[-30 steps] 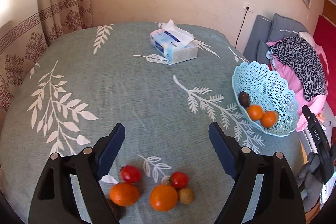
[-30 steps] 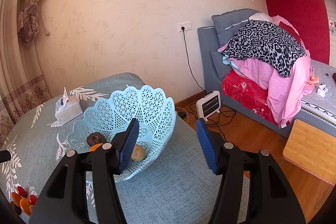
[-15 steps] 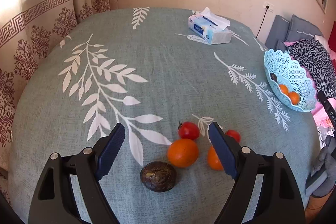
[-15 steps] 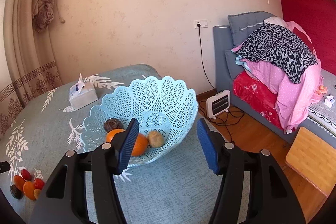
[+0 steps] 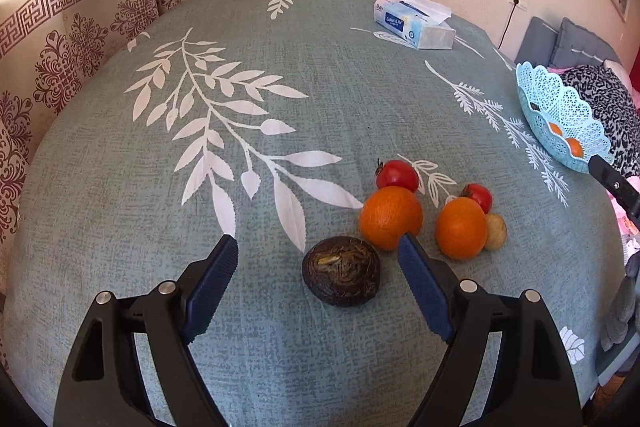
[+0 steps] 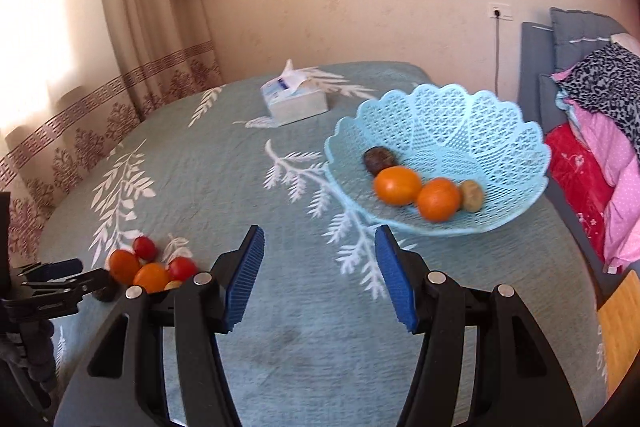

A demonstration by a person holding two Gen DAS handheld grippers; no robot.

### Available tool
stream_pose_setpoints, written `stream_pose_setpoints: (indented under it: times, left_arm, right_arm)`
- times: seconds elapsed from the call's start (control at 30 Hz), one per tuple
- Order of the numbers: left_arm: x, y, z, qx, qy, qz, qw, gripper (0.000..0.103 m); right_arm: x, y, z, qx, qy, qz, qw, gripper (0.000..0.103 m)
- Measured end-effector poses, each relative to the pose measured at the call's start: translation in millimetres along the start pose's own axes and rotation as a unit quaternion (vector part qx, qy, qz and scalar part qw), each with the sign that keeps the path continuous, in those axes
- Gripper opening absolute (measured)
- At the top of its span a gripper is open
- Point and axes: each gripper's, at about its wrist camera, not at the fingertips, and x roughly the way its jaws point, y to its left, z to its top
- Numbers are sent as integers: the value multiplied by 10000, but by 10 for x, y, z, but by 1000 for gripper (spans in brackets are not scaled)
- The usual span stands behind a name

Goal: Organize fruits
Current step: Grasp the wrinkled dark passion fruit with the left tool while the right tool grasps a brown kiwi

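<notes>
- The worktop (image 5: 168, 187) is carrying a loose fruit group well apart from the basket (image 6: 472, 115).
- The basket is already holding four fruits: two oranges, a dark fruit and a small brown one.
- Six fruits are waiting outside it: two oranges, two tomatoes, a small brown fruit and the dark fruit (image 5: 341, 275).
- The left hand-held gripper (image 5: 318, 247) is standing wide open around the dark fruit, not touching it.
- The right hand-held gripper (image 6: 320, 237) is standing partly open, gripping nothing, over bare cloth.
</notes>
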Motion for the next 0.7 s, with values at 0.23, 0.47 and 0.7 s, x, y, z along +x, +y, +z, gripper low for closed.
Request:
stream_pose_setpoints:
  times: [0.23, 0.47, 0.7]
  left_arm:
    - [63, -10, -88, 75, 105, -224, 9997, 57]
    - [3, -81, -121, 302, -16, -424, 9986, 42]
    - [-87, 16, -102, 224, -176, -351, 9990, 42]
  right_arm:
    - [194, 353, -171, -176, 726, 769, 9942, 59]
    - [283, 617, -265, -480, 1131, 1245, 9846, 59]
    - [429, 853, -319, -829, 1427, 1401, 9763, 44]
